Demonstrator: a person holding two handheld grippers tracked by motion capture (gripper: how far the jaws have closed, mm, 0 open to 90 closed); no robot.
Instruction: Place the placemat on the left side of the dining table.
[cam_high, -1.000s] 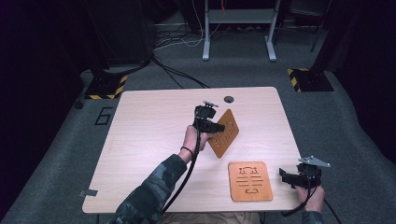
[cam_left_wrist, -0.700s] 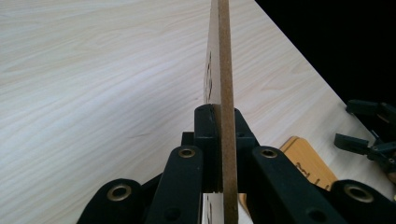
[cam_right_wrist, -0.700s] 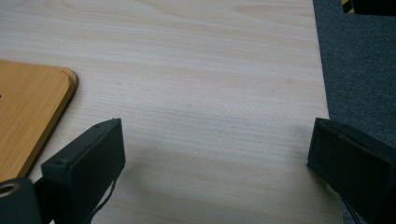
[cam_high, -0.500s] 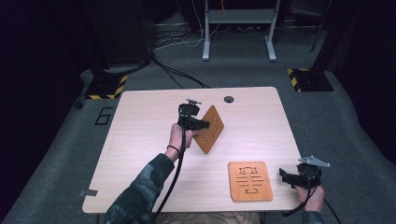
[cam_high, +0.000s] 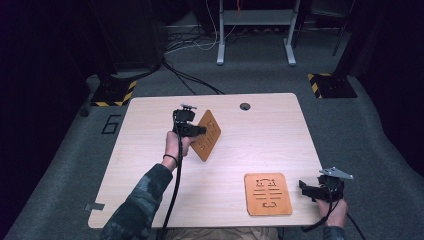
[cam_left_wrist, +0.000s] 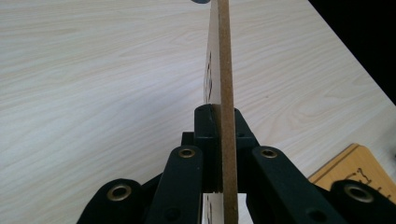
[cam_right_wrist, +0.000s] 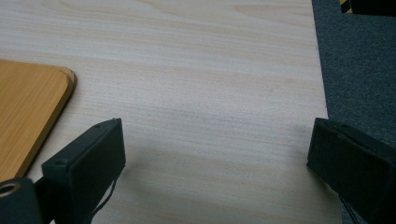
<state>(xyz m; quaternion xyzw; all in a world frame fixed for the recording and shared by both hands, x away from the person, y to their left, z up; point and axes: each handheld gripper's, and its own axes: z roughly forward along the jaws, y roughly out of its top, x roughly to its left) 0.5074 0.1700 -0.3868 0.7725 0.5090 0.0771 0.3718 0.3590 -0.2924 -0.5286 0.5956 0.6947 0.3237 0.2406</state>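
Moved left since before, the left gripper (cam_high: 196, 131) pinches one board (cam_high: 207, 135) up off the tabletop (cam_high: 150, 150), not yet set down, while the spread right gripper (cam_high: 312, 189) waits by the flat board (cam_high: 267, 194).

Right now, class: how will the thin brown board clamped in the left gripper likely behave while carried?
Probably stiff: the board stands straight, edge-on, in the left gripper. Likely light, being thin with cut-outs. Clamped at one edge only, it might pivot if bumped.

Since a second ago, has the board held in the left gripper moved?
Yes. The held board has shifted left across the table, away from the flat board and past the table's grommet hole.
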